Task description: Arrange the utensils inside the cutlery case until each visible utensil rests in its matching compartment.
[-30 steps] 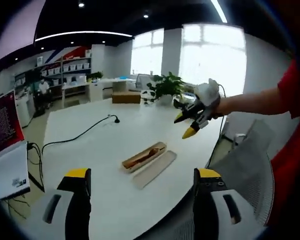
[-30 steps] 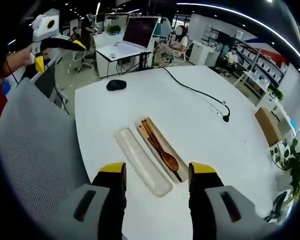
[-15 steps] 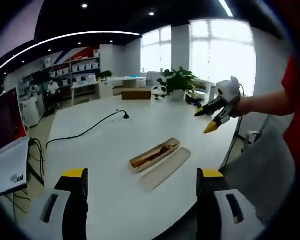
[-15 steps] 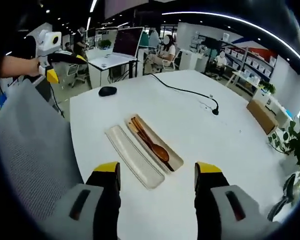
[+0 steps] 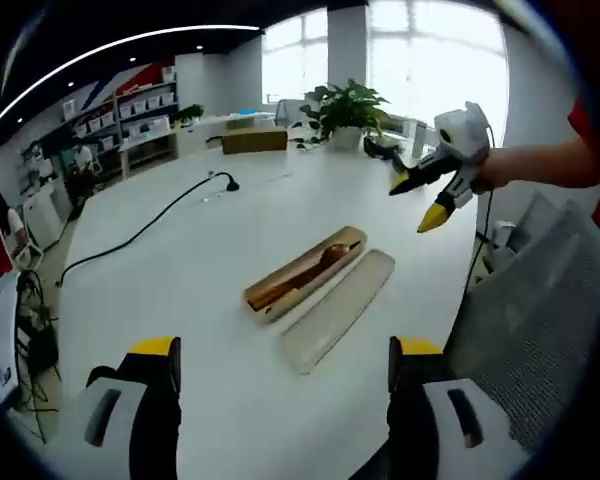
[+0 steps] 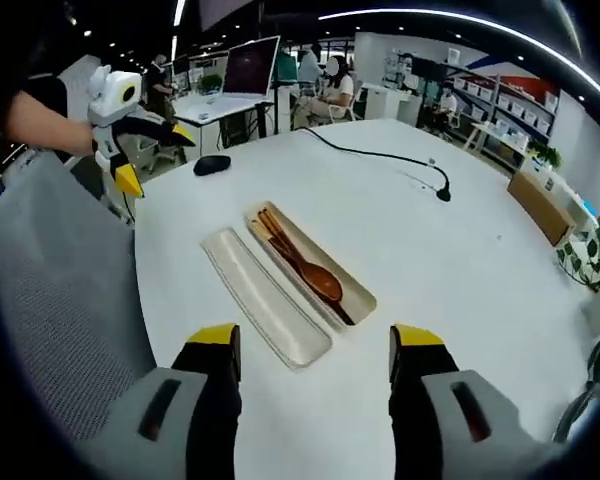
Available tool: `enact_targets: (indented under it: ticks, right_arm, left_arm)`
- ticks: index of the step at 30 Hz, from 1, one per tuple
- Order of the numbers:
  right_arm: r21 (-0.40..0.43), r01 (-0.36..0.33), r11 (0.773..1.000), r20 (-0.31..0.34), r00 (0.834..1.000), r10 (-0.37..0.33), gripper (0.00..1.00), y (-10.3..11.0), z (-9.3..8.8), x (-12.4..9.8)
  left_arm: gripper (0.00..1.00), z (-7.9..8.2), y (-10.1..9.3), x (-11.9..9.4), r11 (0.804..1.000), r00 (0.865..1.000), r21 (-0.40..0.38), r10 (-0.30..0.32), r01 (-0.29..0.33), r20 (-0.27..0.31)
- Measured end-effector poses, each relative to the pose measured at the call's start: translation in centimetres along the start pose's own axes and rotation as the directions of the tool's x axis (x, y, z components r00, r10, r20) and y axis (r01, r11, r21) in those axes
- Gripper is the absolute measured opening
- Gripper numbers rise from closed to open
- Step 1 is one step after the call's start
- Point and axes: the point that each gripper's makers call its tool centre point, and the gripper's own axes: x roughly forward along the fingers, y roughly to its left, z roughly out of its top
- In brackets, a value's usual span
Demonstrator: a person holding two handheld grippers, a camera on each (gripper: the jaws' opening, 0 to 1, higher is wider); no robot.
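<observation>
The left gripper (image 5: pixel 277 365) and the right gripper (image 6: pixel 315 350) are held wide apart in the jaws and empty, above the near edge of the round white table (image 6: pixel 460 260). Straight ahead of both lies the open tan cutlery case (image 6: pixel 310 265), holding a brown wooden spoon (image 6: pixel 320 282) and, it seems, chopsticks alongside; its pale translucent lid (image 6: pixel 265 297) rests just beside it, parallel. In the right gripper view the case's long axis runs from far left to near right, the spoon bowl nearest. The right gripper is judged the closer. A black cable (image 6: pixel 380 155) and a black mouse (image 6: pixel 213 165) lie well apart, nothing blocking the approach.
</observation>
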Motion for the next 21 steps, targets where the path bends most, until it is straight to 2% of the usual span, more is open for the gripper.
enact_targets:
  ticks: [3,5,9,12,15,17,21]
  right_arm:
    - [-0.009,-0.012,1.000,-0.009,1.000,0.012,0.55,0.3,-0.8,0.8]
    - [0.005,-0.026,1.000,-0.030,0.999,0.026,0.53,0.5,-1.6,1.5]
    - [-0.006,-0.024,1.000,-0.035,0.999,0.023,0.52,0.5,-2.1,2.3]
    - [-0.012,-0.037,0.999,-0.049,0.998,0.037,0.51,0.5,-2.5,2.9]
    - [-0.039,-0.061,0.997,-0.062,0.996,0.059,0.51,0.5,-3.0,3.5]
    - [-0.036,-0.069,0.997,-0.067,0.996,0.067,0.50,0.5,-3.2,3.7]
    - [-0.017,-0.081,0.997,-0.074,0.994,0.079,0.49,0.4,-3.3,4.3]
  left_arm:
    - [0.81,-0.5,-0.3,1.8,0.999,0.999,0.033,-0.039,0.040,-0.027]
    - [0.79,-1.8,-0.3,2.9,0.998,0.995,0.027,-0.046,0.048,-0.087]
    - [0.75,-2.5,-1.1,4.4,0.997,0.993,0.026,-0.077,0.079,-0.090]
    - [0.68,-3.0,-1.5,5.2,0.993,0.990,0.076,-0.083,0.092,-0.118]
    - [0.65,-3.2,-1.9,6.3,0.992,0.988,0.077,-0.093,0.102,-0.120]
    - [0.62,-4.0,-1.9,7.0,0.991,0.984,0.087,-0.092,0.106,-0.152]
    - [0.63,-4.8,-1.7,8.0,0.991,0.978,0.083,-0.086,0.104,-0.191]
